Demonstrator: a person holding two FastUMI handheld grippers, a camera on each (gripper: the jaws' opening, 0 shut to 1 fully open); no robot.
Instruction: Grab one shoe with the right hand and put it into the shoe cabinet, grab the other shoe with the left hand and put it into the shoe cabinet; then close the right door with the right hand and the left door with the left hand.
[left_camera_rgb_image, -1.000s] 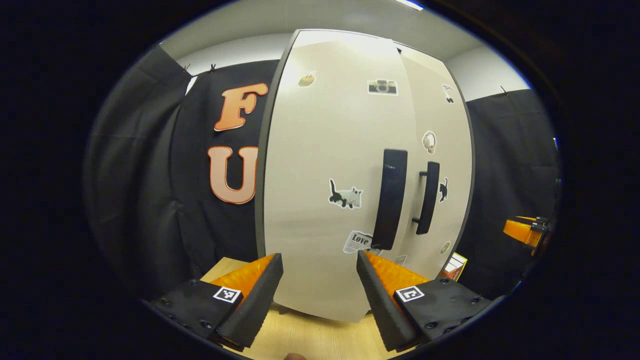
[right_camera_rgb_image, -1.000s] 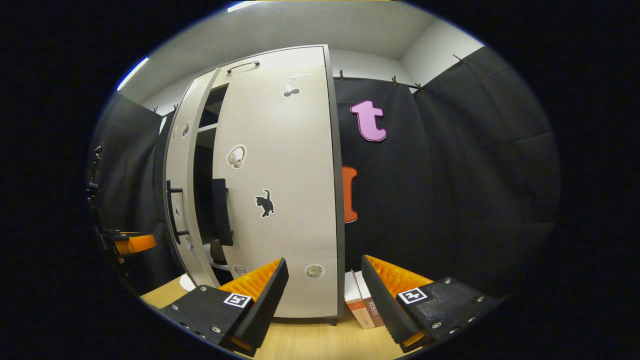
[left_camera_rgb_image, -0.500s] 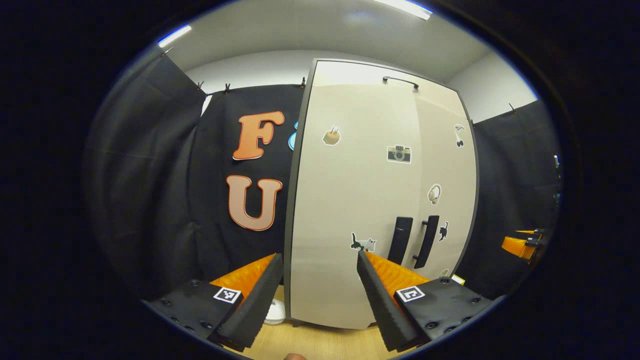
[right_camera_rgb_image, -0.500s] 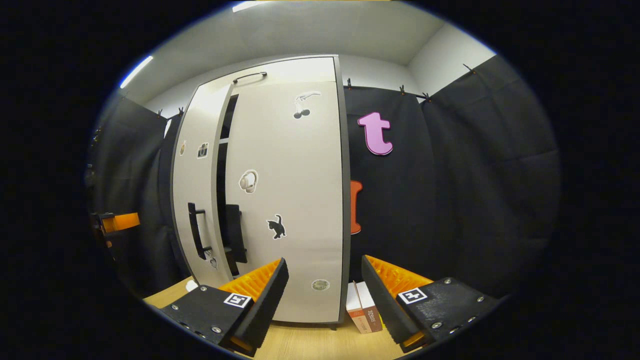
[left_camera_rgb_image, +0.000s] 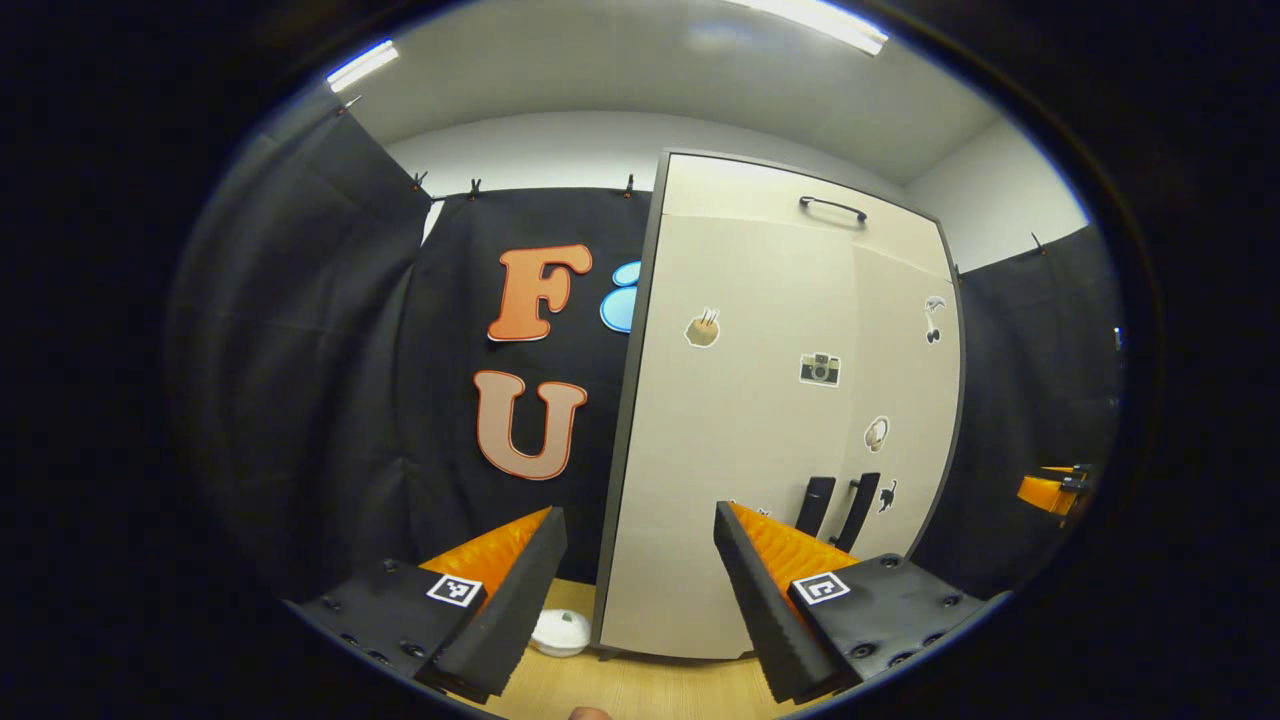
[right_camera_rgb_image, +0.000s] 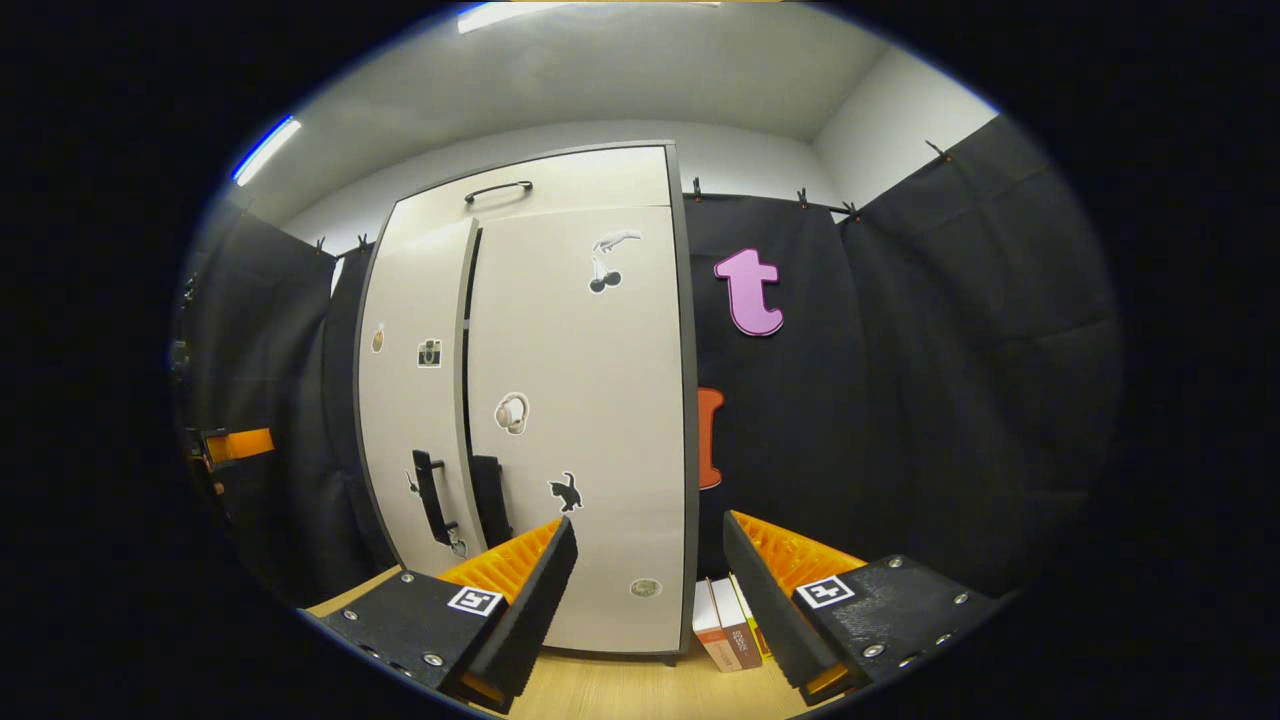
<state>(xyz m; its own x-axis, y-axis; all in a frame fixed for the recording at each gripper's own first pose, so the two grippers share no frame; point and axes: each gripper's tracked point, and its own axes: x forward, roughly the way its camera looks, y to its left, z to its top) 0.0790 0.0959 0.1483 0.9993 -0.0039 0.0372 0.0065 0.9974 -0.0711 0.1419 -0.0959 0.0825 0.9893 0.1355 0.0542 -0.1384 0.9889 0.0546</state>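
As seen in the left gripper view, the left gripper (left_camera_rgb_image: 640, 590) is held wide apart with nothing between its fingers, above the near edge of the wooden desk (left_camera_rgb_image: 640, 690). A small white round object (left_camera_rgb_image: 562, 632) is noted on the desk at the left foot of the shoe cabinet (left_camera_rgb_image: 740, 450). Both cabinet doors are seen shut or very nearly so, the left door (left_camera_rgb_image: 730, 440) and right door (left_camera_rgb_image: 900, 400) meeting at two dark handles (left_camera_rgb_image: 835, 505). Stickers are spread over both doors. The shoes cannot be seen; the doors cover the inside. Farther right, the other gripper's tip is glimpsed. In the right gripper view, the right gripper (right_camera_rgb_image: 650, 585) is likewise spread wide and empty. A thin dark seam is noted between the doors. Books (right_camera_rgb_image: 728, 622) stand just right of the cabinet.
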